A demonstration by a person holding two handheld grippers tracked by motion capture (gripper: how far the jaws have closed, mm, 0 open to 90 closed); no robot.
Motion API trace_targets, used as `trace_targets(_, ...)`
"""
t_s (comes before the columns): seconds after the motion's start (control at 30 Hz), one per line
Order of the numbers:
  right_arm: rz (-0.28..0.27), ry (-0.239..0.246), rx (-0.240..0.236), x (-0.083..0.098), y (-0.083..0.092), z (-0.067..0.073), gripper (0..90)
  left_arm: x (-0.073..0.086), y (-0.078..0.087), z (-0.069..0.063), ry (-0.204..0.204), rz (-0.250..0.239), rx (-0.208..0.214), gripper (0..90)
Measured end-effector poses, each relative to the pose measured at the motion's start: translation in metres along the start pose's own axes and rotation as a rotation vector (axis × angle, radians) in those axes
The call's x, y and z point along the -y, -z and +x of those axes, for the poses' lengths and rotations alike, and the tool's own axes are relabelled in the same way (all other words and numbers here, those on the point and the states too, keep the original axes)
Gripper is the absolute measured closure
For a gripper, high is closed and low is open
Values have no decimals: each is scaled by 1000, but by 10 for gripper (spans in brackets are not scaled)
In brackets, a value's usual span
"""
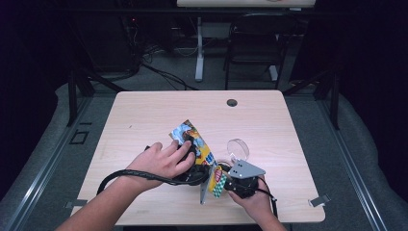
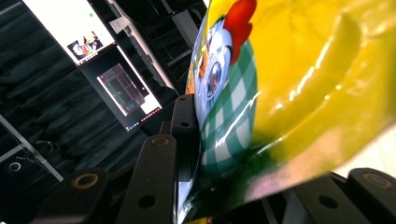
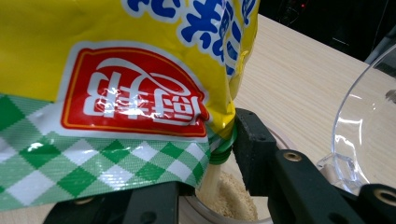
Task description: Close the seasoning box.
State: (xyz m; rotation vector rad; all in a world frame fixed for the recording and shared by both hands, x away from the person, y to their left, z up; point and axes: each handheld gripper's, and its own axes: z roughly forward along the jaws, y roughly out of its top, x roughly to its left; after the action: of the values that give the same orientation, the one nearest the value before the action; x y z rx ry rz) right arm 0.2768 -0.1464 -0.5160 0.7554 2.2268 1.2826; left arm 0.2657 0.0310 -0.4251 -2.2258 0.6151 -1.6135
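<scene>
My bag [image 3: 116,93] is shiny plastic film, smooth and a bit crinkly, and light glints on it at the right of my left gripper view. My table [image 1: 144,115] looks like pale wood, smooth and matt. The lid [image 3: 369,126] at the right is clear, glossy plastic. The powder [image 3: 233,198] at the bottom looks grainy and dull. My gripper jaws are matt black plastic.

A black chair [image 1: 255,41] stands beyond the table [image 1: 144,115], perhaps folding.

far tabletop [image 1: 159,103]: open | near edge: bag [image 1: 192,139], clear lid [image 1: 238,148]
</scene>
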Motion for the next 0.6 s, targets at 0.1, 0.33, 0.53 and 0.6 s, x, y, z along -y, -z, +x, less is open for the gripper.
trace_targets(0.1, 0, 0, 2, 0, 0, 0, 705, 0, 0, 1, -3, 1, -2, 740)
trace_targets(0.33, -4, 0, 0, 0, 0, 0, 705, 0, 0, 1, -4, 2, -3, 740)
trace_targets(0.53, -10, -5, -2, 0, -1, 0, 705, 0, 0, 2, -9, 3, -7, 740)
trace_targets(0.6, -13, -7, -4, 0, -1, 0, 705, 0, 1, 2, -9, 3, -8, 740)
